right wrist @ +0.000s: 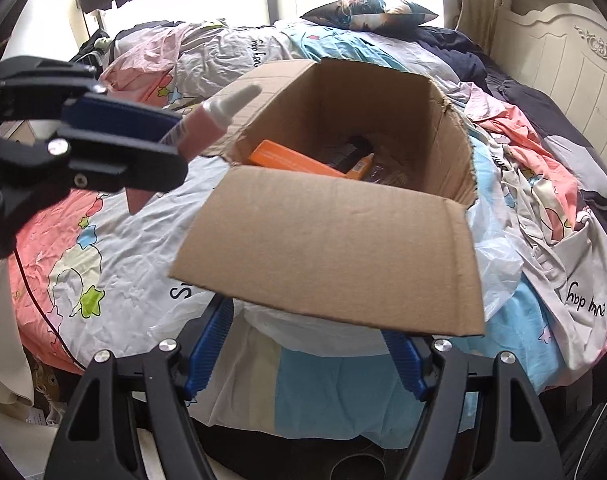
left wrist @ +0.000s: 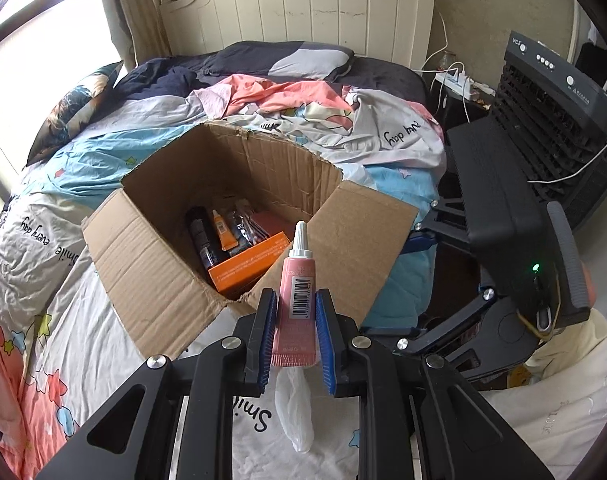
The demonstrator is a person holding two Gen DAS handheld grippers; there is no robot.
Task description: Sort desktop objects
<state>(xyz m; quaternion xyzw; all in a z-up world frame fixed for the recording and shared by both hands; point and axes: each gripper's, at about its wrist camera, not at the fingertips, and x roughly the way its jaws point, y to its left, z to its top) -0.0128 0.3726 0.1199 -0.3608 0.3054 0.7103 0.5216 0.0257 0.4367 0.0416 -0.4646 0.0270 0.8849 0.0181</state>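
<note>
My left gripper (left wrist: pixel 294 300) is shut on a pink tube (left wrist: pixel 299 280) with a white cap and a barcode. The tube points at an open cardboard box (left wrist: pixel 263 168) on the bed, just short of its near corner. Inside the box lie an orange carton (left wrist: pixel 247 264), a small orange tube (left wrist: pixel 223 232) and a black item (left wrist: pixel 201 232). In the right wrist view the left gripper (right wrist: pixel 115 132) holds the tube (right wrist: pixel 215 114) left of the box. My right gripper (right wrist: pixel 303 320) stands open below the box's front flap (right wrist: pixel 331 248), which hides its fingertips.
The box rests on a rumpled patterned quilt (left wrist: pixel 43 248). A white plastic bag (right wrist: pixel 495 264) lies beside and under the box. A black fan unit (left wrist: pixel 559 120) and a power strip (left wrist: pixel 455 84) stand right of the bed. The white headboard (left wrist: pixel 295 4) is behind.
</note>
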